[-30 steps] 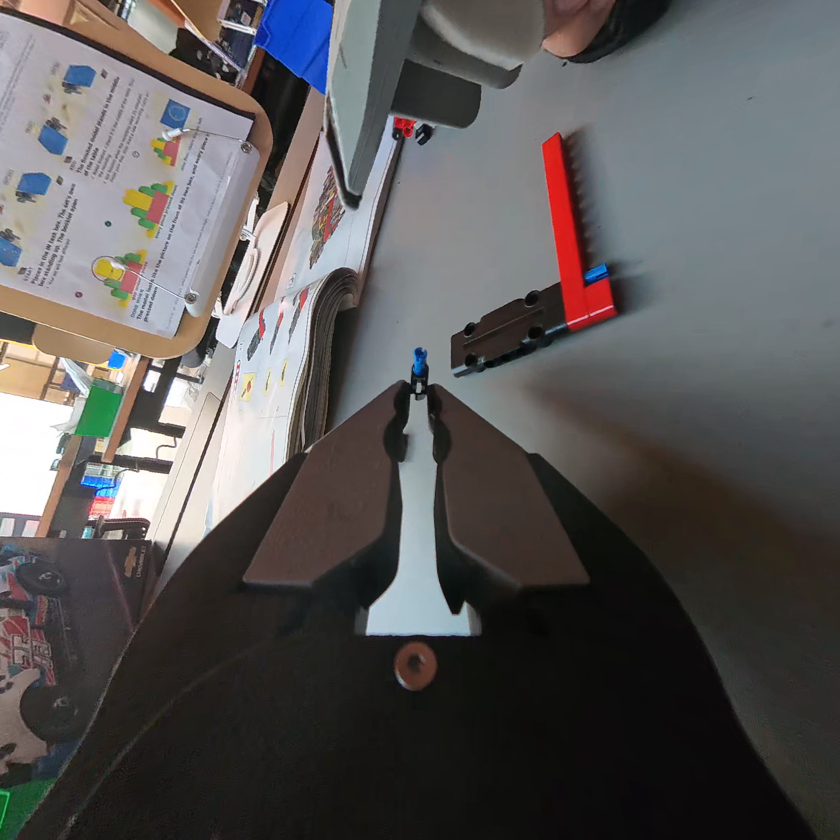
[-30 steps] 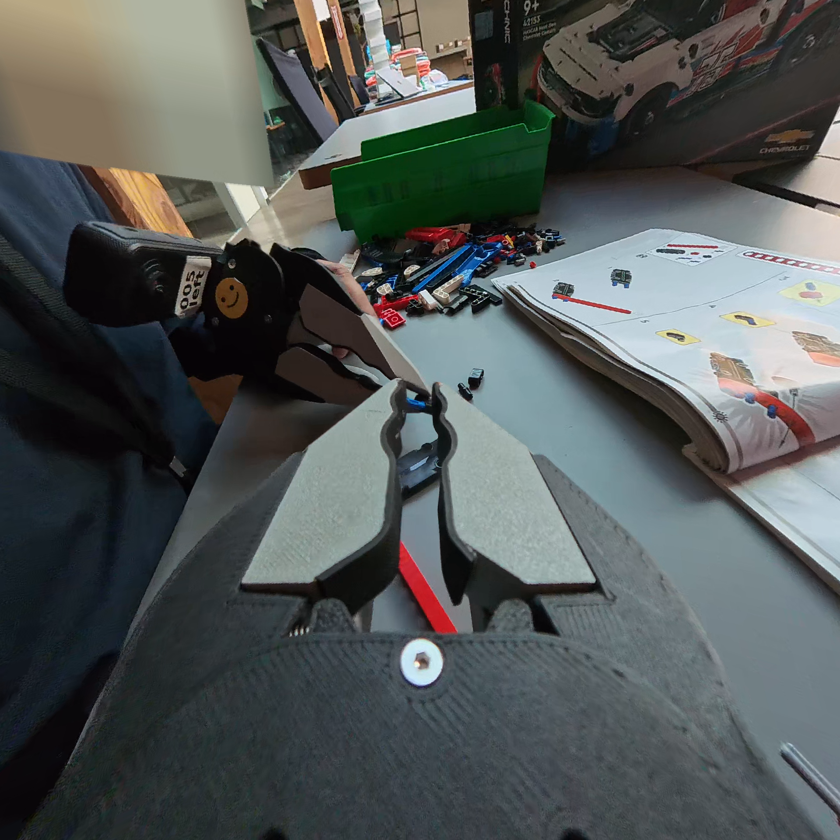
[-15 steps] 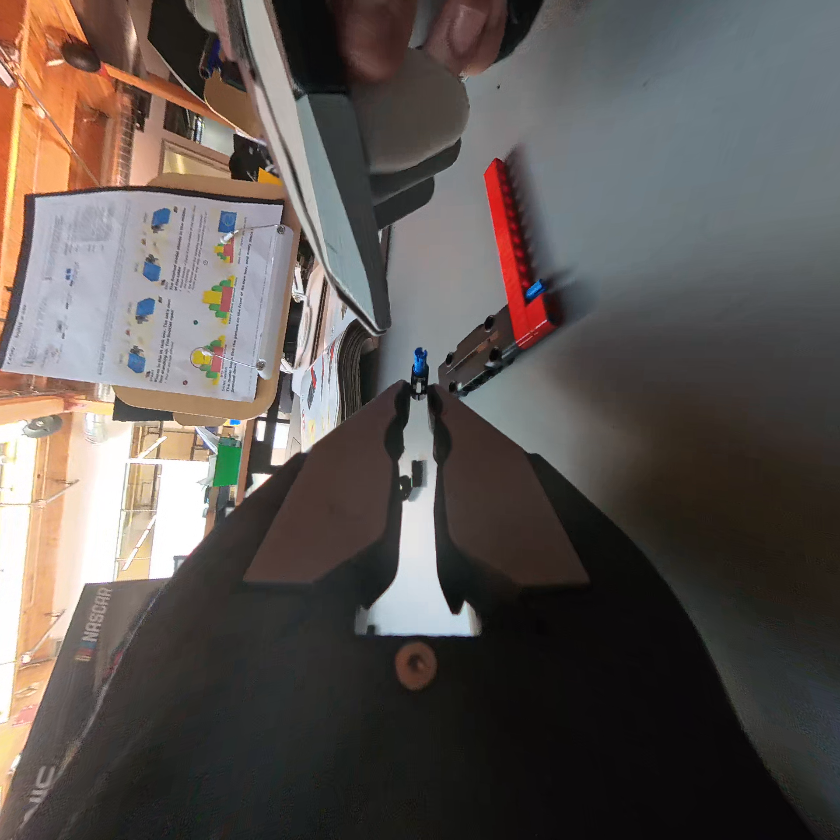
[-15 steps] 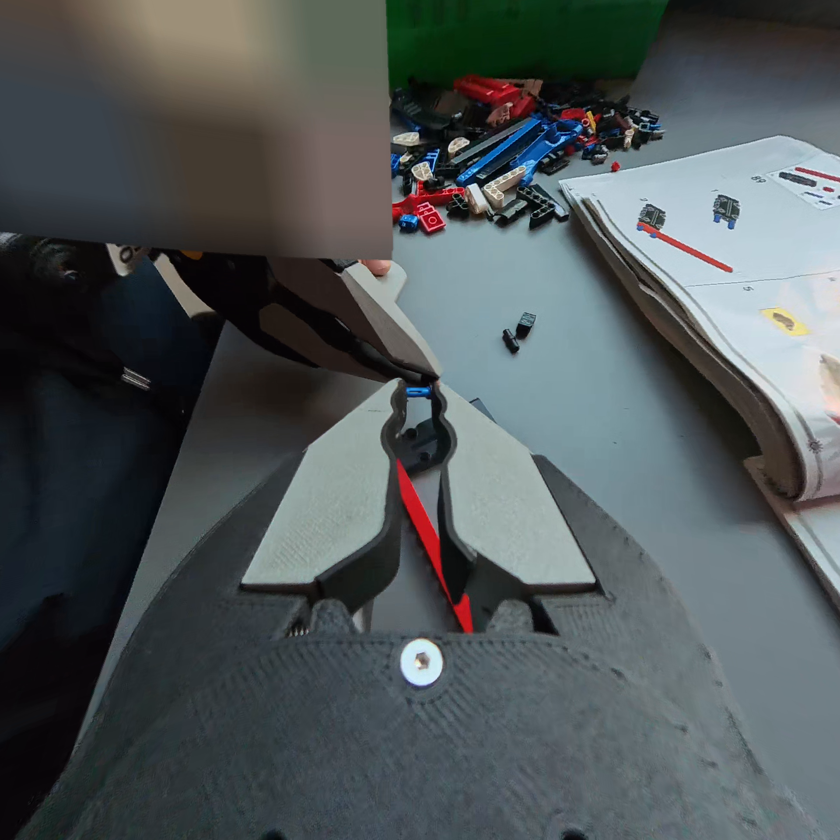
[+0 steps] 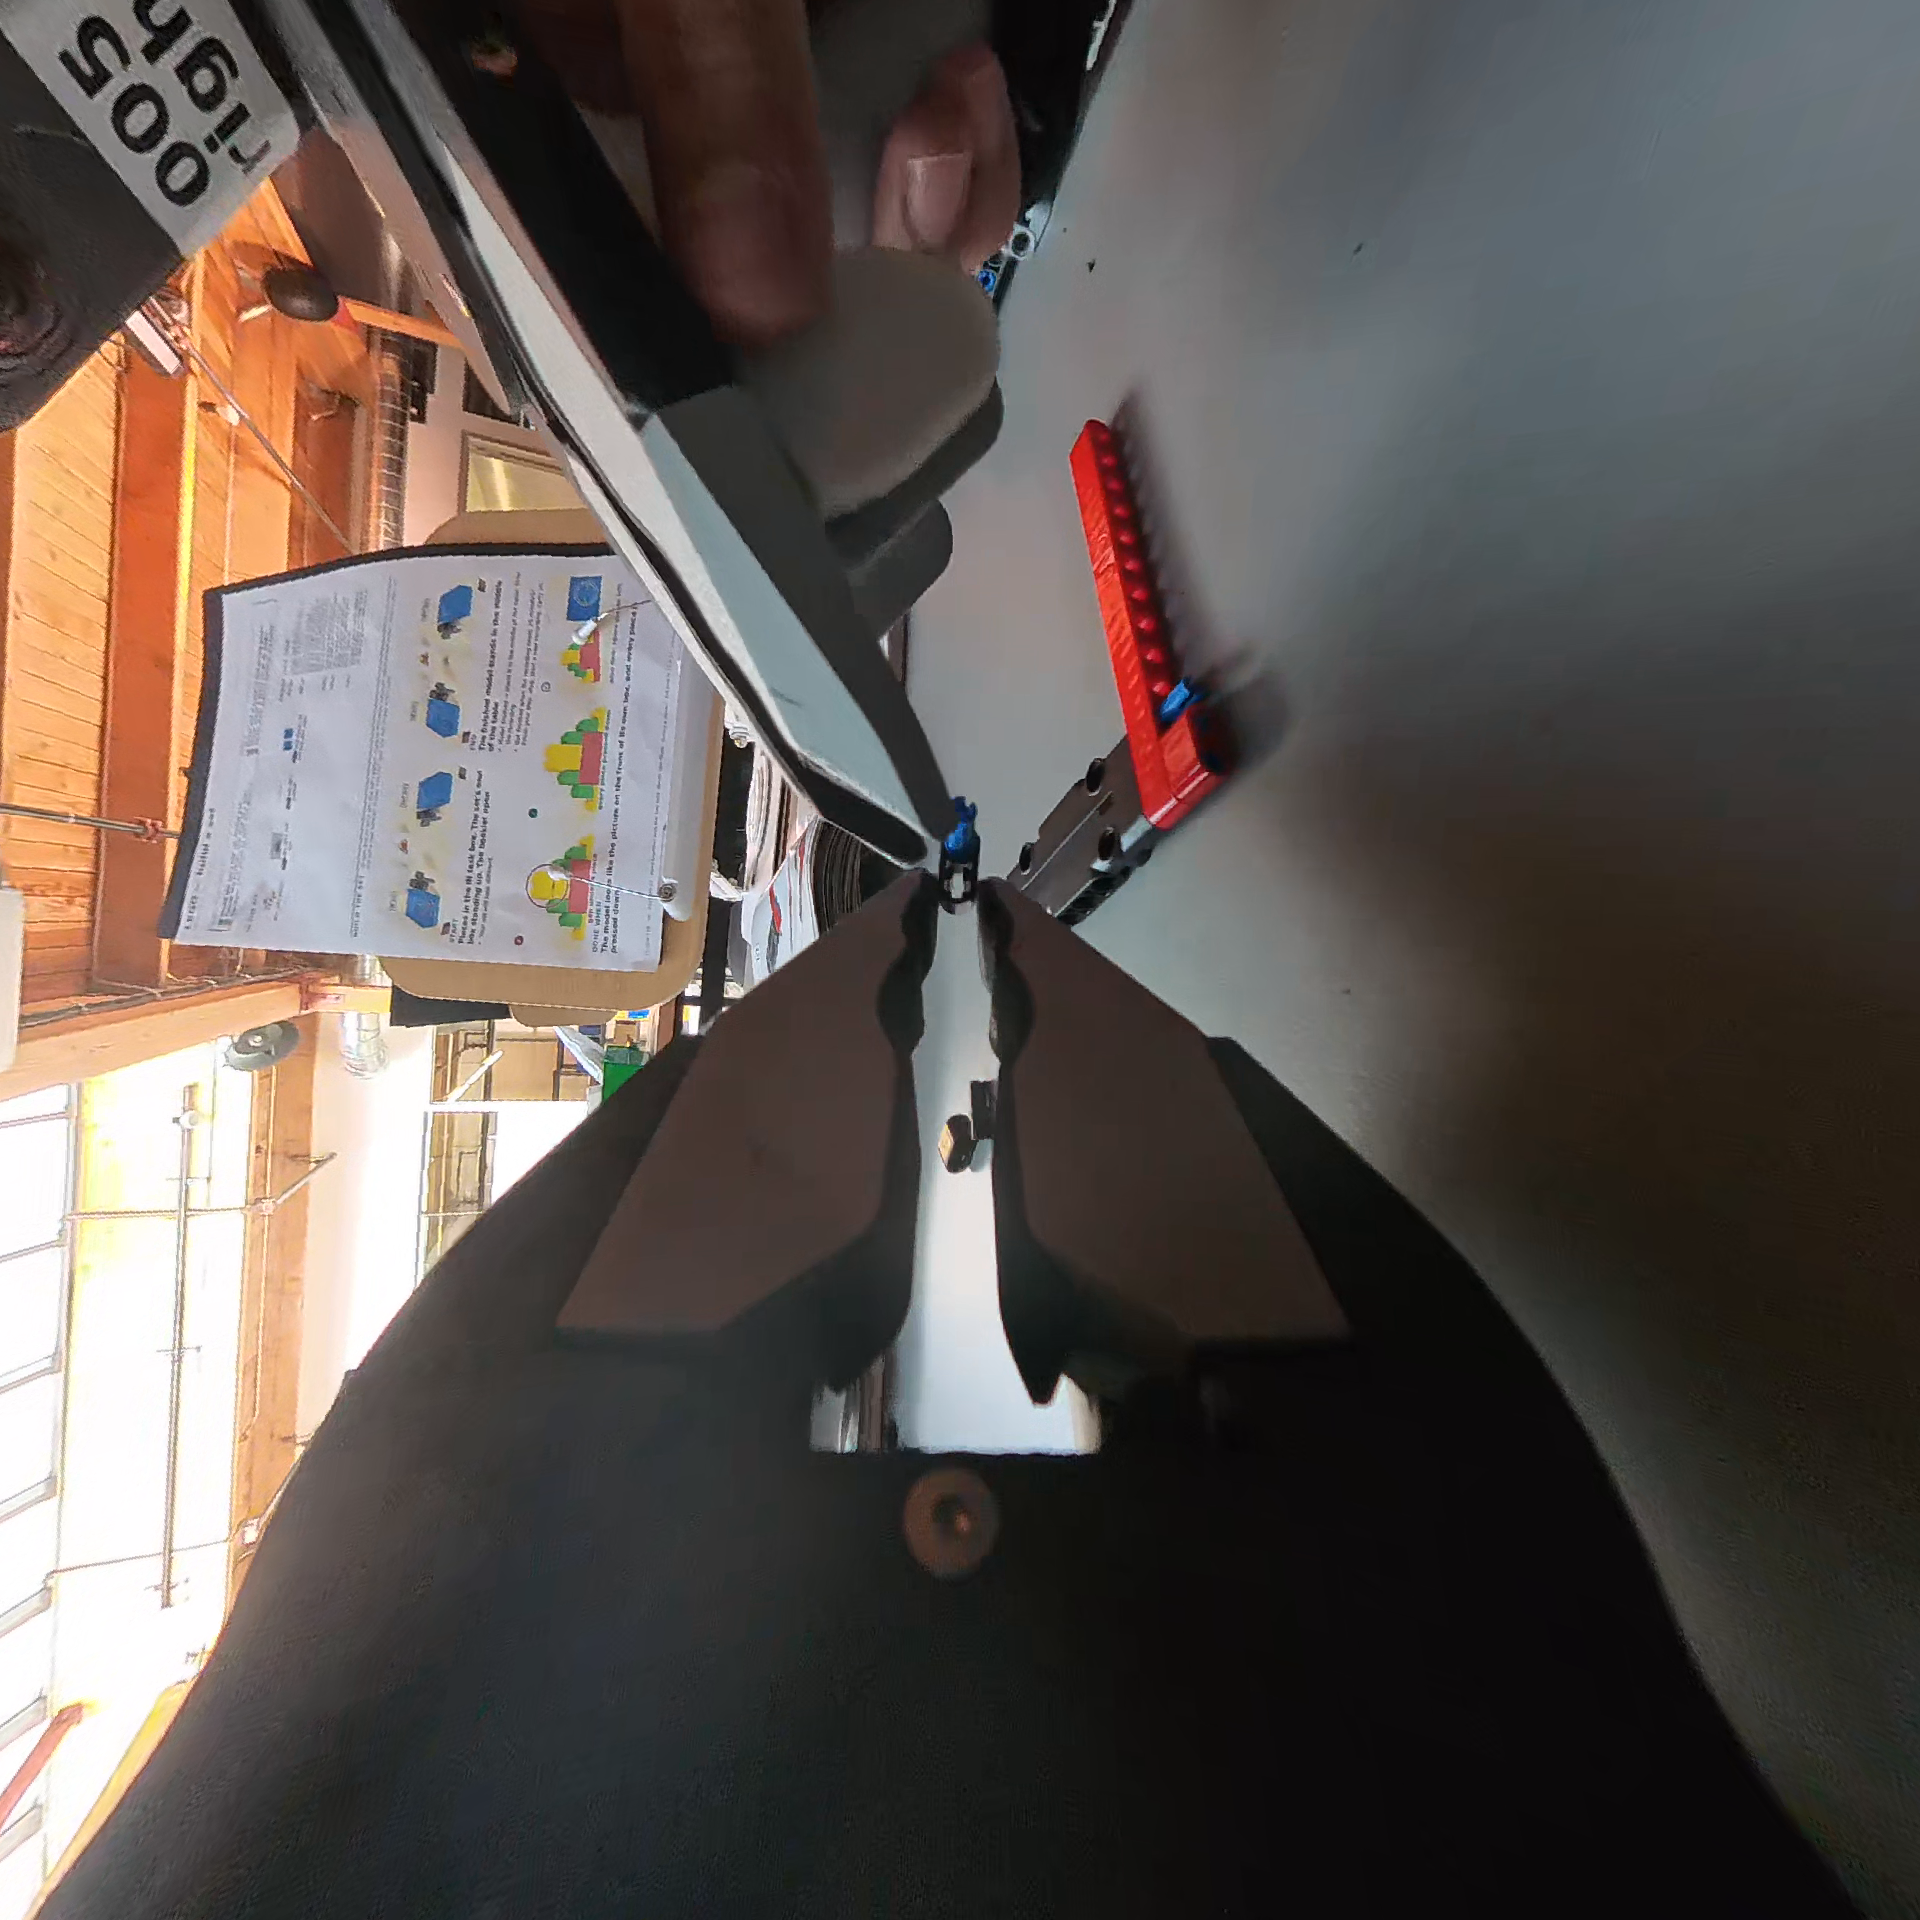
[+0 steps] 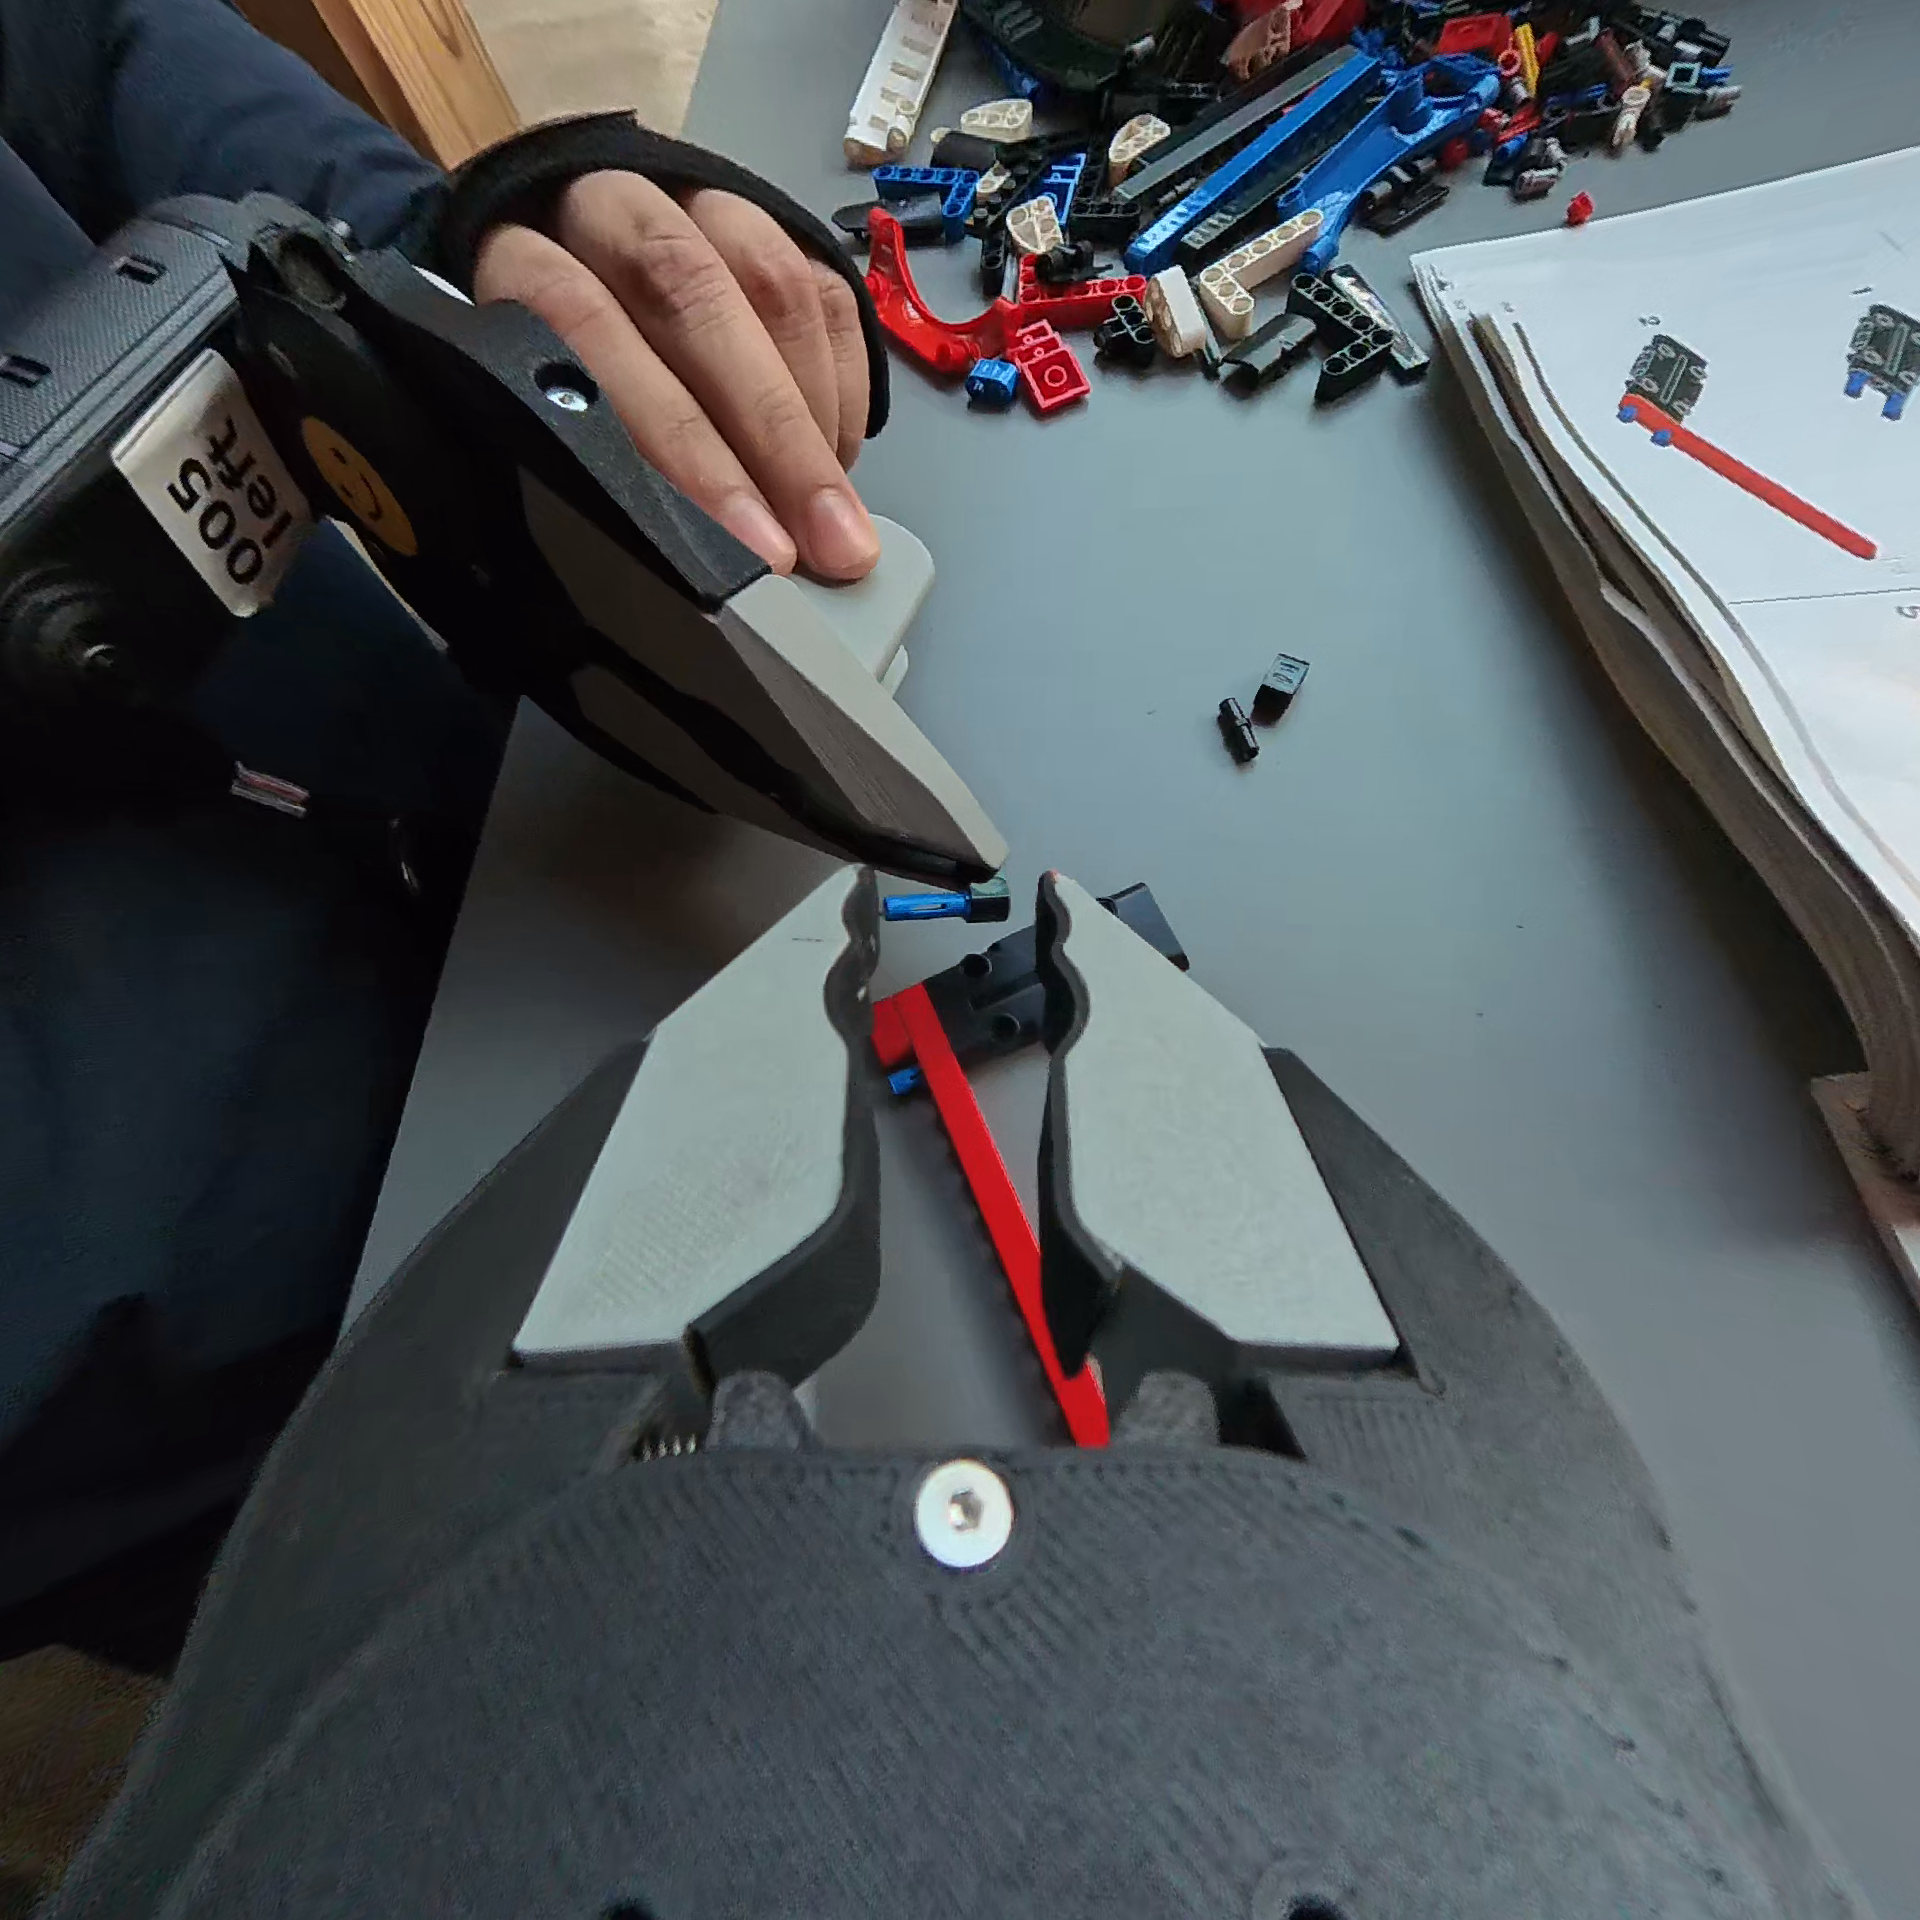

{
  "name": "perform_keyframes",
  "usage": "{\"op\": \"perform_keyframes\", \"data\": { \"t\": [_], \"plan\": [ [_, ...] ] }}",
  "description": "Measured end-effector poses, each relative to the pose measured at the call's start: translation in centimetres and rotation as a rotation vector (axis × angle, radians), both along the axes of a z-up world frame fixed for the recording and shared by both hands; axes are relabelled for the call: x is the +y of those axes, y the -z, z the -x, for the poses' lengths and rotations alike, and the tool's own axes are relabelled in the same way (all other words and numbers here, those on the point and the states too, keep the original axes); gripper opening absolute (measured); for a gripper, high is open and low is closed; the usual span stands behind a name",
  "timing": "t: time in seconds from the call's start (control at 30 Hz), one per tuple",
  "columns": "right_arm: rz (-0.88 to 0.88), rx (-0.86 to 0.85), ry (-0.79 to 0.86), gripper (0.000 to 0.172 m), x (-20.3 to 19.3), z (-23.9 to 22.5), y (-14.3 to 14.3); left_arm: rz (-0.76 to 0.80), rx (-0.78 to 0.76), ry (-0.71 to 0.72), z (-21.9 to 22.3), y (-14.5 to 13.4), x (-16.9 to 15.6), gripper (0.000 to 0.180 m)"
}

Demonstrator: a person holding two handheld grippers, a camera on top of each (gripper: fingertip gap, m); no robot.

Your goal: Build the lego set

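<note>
- left gripper [image 6: 982, 868] pinches a black connector with blue pin [image 6: 945, 902]
- right gripper [image 6: 951, 914] spread, nothing held, over the red beam [image 6: 987, 1174] and black block [image 6: 997, 987]

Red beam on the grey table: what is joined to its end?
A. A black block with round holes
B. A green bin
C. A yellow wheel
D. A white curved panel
A: in the left wrist view the red beam meets a black block with round holes at one end, forming an L on the grey table.
</note>
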State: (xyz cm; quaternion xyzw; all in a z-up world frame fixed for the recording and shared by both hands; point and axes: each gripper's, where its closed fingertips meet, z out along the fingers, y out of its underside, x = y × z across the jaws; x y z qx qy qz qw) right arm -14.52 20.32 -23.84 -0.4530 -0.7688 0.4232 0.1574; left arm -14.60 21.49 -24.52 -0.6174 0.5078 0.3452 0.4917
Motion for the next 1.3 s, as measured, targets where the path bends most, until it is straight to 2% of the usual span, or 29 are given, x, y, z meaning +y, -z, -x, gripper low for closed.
{"op": "perform_keyframes", "data": {
  "t": [0.03,0.13,0.3,0.4,0.47,0.53,0.57,0.63,0.8,0.9,0.97,1.03,1.13,1.3],
  "plan": [
    [-0.007,-0.003,0.000,0.028,0.0,0.0,0.1,-0.008,0.001,0.003,-0.1,-0.1,0.0,0.004],
    [0.029,-0.017,-0.022,0.021,-0.4,-0.1,0.1,-0.025,0.009,0.007,-0.2,-0.4,-0.1,0.004],
    [0.052,-0.015,-0.044,0.021,-0.5,-0.5,-0.1,-0.035,0.007,0.021,-0.5,-0.6,-0.3,0.004],
    [0.026,-0.019,-0.046,0.021,-0.1,-0.9,0.1,-0.020,-0.050,0.029,-0.8,-0.6,-0.1,0.003],
    [-0.051,-0.050,-0.015,0.021,1.3,-1.3,0.9,0.015,-0.101,0.003,-0.4,-0.4,0.1,0.001],
    [-0.146,-0.078,0.024,0.021,3.2,-1.9,1.7,0.083,-0.232,0.028,-0.6,-0.2,0.0,0.001],
    [-0.190,-0.094,0.020,0.021,3.8,-2.3,2.1,0.165,-0.330,0.063,-1.1,0.3,-0.3,0.001],
    [-0.253,-0.101,-0.012,0.021,4.2,-2.7,2.6,0.289,-0.489,0.098,-1.7,0.5,-0.6,0.014],
    [-0.313,-0.124,-0.161,0.022,3.7,-2.8,3.3,0.524,-0.681,0.157,-3.1,0.6,-0.4,0.032],
    [-0.291,-0.153,-0.217,0.022,3.3,-2.8,3.7,0.659,-0.699,0.109,-3.4,2.1,-0.1,0.045],
    [-0.263,-0.167,-0.243,0.021,3.0,-3.1,3.7,0.722,-0.690,0.066,-3.3,3.1,0.1,0.041],
    [-0.259,-0.173,-0.248,0.029,3.0,-3.4,3.9,0.739,-0.678,0.084,-3.3,3.1,-0.1,0.033],
    [-0.253,-0.174,-0.221,0.025,3.2,-3.6,4.1,0.769,-0.665,0.151,-3.2,3.1,-0.2,0.032],
    [-0.153,-0.133,-0.177,0.030,2.7,-3.9,2.5,0.870,-0.668,0.256,-2.7,3.0,-0.3,0.032]
  ]
}}
